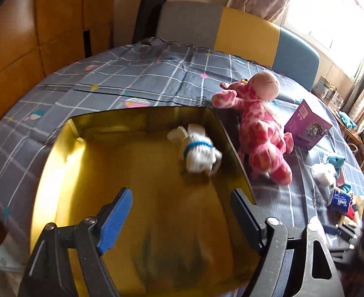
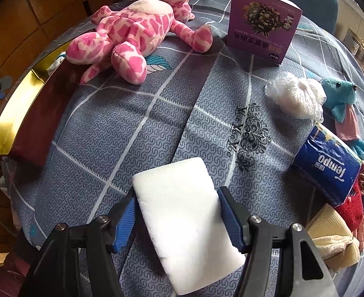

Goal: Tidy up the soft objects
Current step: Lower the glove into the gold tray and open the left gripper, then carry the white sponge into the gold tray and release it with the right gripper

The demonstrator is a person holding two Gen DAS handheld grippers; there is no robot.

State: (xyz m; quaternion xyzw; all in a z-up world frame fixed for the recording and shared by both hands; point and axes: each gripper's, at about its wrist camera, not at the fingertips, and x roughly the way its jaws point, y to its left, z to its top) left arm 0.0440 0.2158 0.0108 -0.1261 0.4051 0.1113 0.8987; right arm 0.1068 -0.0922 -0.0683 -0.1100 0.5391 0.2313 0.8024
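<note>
Left wrist view: left claw [image 1: 182, 216] is spread wide with nothing in it, hovering over the near end of the gold-lined box [image 1: 58, 173]. Small white plush with blue collar [image 1: 198, 148] is inside the box by its right wall, blurred, so can't tell if it's settled or moving. My read: the box is the collection bin and the claw is wide because that toy is already in. Pink giraffe plush [image 1: 261, 126] lies just outside the right wall on the bench [image 1: 132, 79], an easy next pick. Purple carton [image 1: 307, 123] stands beyond the giraffe. Blue-and-white clutter at far right, too blurred to sort.

Right wrist view: right claw [image 2: 178, 214] is closed on a white sponge block [image 2: 179, 220], pads on its two long sides, block sticking out forward over the cloth. Side grip looks chosen to keep the slab flat for carrying; contact with the cloth I can't tell. Box rim [image 2: 11, 113] is well off to the left, past the giraffe [image 2: 134, 37]. Still loose on the right: bagged white puff [image 2: 297, 95], teal plush [image 2: 340, 96], Tempo tissue pack [image 2: 328, 168], plus red and beige fabric at the edge.

Surface: grey-blue grid-print cloth with creases, soft, slight snag risk. Room: wood panelling to the left, gray, yellow and blue chair backs behind the bench, bright curtained window to the right.
</note>
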